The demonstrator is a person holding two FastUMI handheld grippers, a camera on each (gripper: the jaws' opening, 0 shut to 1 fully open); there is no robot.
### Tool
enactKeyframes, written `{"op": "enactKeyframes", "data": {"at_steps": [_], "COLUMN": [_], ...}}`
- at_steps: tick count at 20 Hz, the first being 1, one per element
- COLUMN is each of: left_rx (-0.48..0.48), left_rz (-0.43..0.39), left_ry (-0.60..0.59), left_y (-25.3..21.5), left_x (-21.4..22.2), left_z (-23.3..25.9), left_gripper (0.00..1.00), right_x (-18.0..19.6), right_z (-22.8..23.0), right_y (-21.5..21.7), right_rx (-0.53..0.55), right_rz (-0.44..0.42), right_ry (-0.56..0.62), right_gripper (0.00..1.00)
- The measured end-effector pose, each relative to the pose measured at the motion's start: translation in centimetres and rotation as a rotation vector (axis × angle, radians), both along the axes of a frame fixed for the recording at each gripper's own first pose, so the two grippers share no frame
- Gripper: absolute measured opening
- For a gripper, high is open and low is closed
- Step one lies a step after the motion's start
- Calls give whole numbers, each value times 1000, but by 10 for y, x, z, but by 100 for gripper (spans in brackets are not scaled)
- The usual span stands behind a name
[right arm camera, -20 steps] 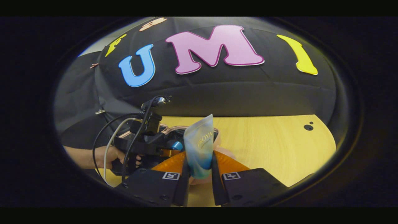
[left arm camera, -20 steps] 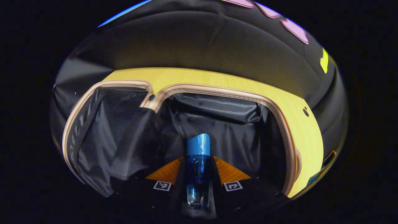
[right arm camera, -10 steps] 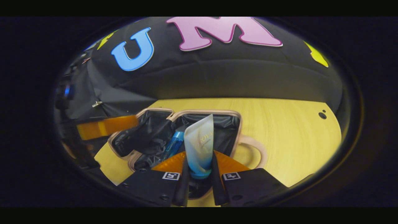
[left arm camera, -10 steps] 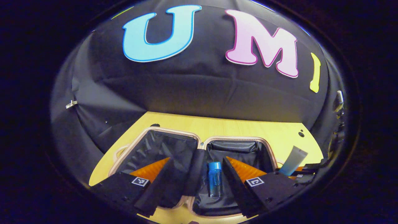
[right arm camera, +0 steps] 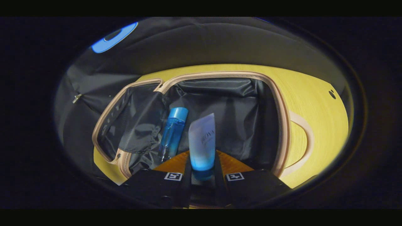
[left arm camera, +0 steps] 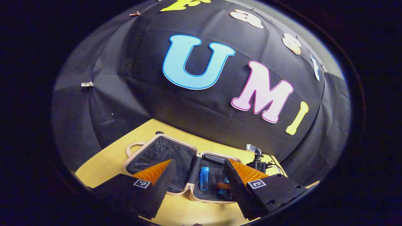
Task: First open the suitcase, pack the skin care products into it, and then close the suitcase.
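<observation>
Right gripper view: open suitcase [right arm camera: 284,125] on yellow wooden table [right arm camera: 317,103].

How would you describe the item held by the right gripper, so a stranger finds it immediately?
Find the open beige-rimmed suitcase with black lining on the yellow wooden table. Over its right half, the right gripper pinches a frosted white-to-blue squeeze tube. The clear blue bottle beside it is slimmer and blue-capped.

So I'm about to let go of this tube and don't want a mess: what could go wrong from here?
The tube is clamped in the right hand-held gripper right beside the blue bottle lying in the suitcase; dropped, it may knock the bottle. The loose lining flap could also catch in the rim at closing.
</observation>
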State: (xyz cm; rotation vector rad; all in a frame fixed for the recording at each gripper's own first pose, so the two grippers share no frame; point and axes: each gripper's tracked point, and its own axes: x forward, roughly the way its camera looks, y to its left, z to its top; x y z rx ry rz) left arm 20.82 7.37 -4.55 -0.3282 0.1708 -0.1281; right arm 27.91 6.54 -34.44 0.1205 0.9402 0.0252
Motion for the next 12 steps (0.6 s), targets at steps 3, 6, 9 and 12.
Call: {"op": "enactKeyframes", "data": {"at_steps": [3,6,9,12], "left_rx": [48,95,108,79], "left_rz": [62,170,231,281], "left_ry": [25,94,140,175], "left_y": [40,95,149,199], "left_x": [-3,6,31,74], "left_z": [-19,-41,-61,-89], "left_gripper": [96,96,96,96], "right_x": [6,2,-5,-13], "right_z": [-4,9,37,90], "right_y": [-3,-2,0,-3], "right_rx": [-15,-39,-101,-178], "right_rz": [-48,-31,42,103], "right_ry": [9,-27,-139,-333], "right_gripper": [41,60,85,94]}}
